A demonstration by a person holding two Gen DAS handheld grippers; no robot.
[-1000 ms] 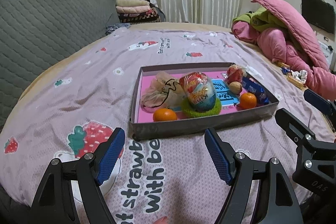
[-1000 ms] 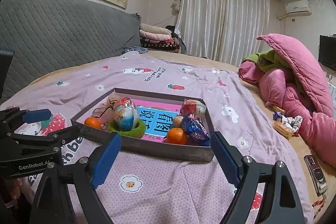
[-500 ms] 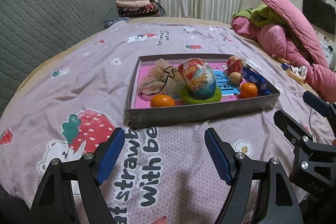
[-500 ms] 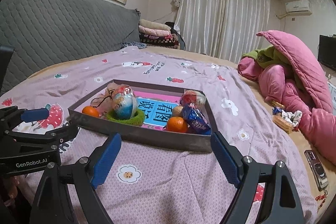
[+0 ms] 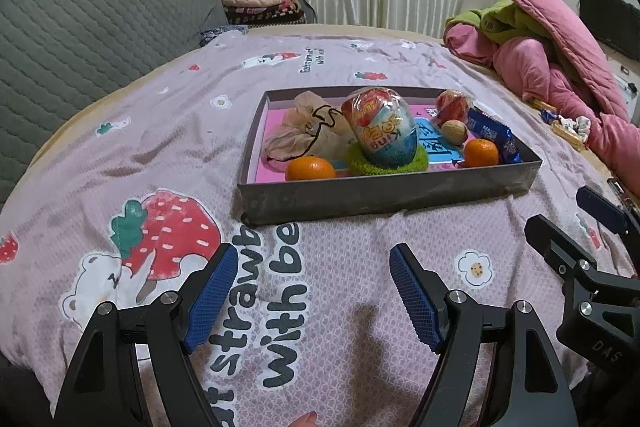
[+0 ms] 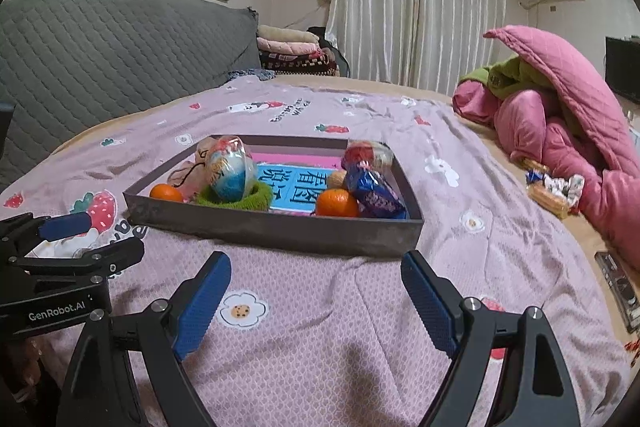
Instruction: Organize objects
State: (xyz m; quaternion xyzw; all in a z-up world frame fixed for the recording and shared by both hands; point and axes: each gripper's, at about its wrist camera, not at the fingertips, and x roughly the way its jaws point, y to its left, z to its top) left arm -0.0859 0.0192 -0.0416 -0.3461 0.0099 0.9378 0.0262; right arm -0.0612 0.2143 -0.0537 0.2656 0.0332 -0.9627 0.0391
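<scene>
A shallow grey box lies on the strawberry-print bedspread. Inside it a large wrapped toy egg stands on a green knitted ring. Two tangerines, a crumpled beige bag, a walnut, a blue snack packet and a red wrapped ball lie around it. My left gripper hovers open in front of the box, nothing between its fingers. My right gripper is open and empty too, beside the left one, short of the box's near wall.
A heap of pink and green quilts lies at the right, with snack wrappers in front of it. A phone lies near the bed's right edge. A grey quilted headboard runs along the left; folded blankets are at the back.
Both grippers have sunk toward the bedspread, so the box sits higher in both views. Both stay open; nothing in the box has moved.
</scene>
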